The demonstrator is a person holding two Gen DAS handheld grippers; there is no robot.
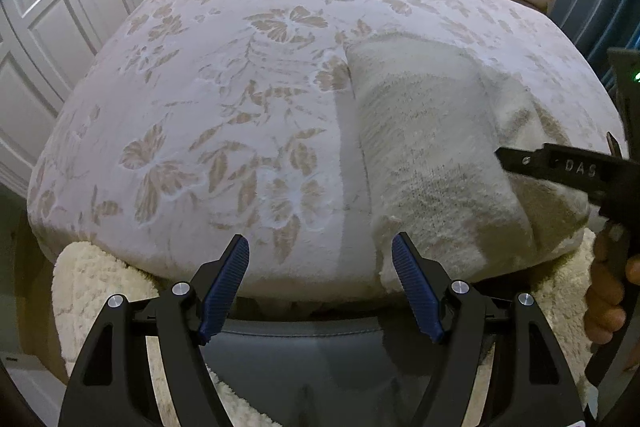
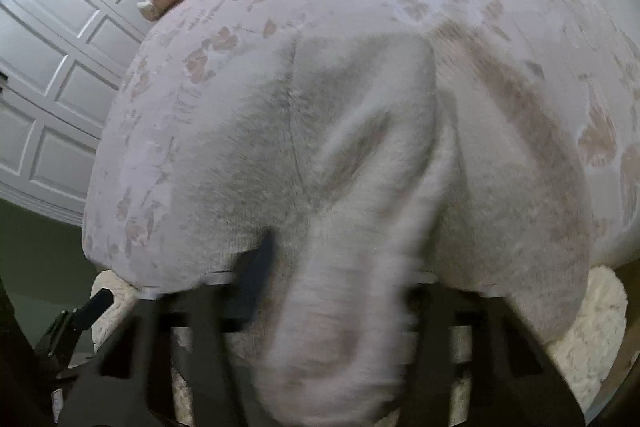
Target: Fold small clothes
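The left gripper (image 1: 320,283) with blue ribbed pads hovers spread and empty at the bed's near edge. Right of it, the right gripper (image 2: 332,291) pinches a raised fold of the cream fleecy garment (image 1: 432,155), which lies on the pink butterfly-patterned bedspread (image 1: 224,107).

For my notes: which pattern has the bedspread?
Beige butterflies and leaves on pale bedspread; left wrist view.

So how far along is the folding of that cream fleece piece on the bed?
Partly done: the cream garment already lies doubled on the floral bedspread. In hand: the right gripper has a fold of it bunched between its jaws, while the left gripper hangs open, empty. Left: laying that fold flat.
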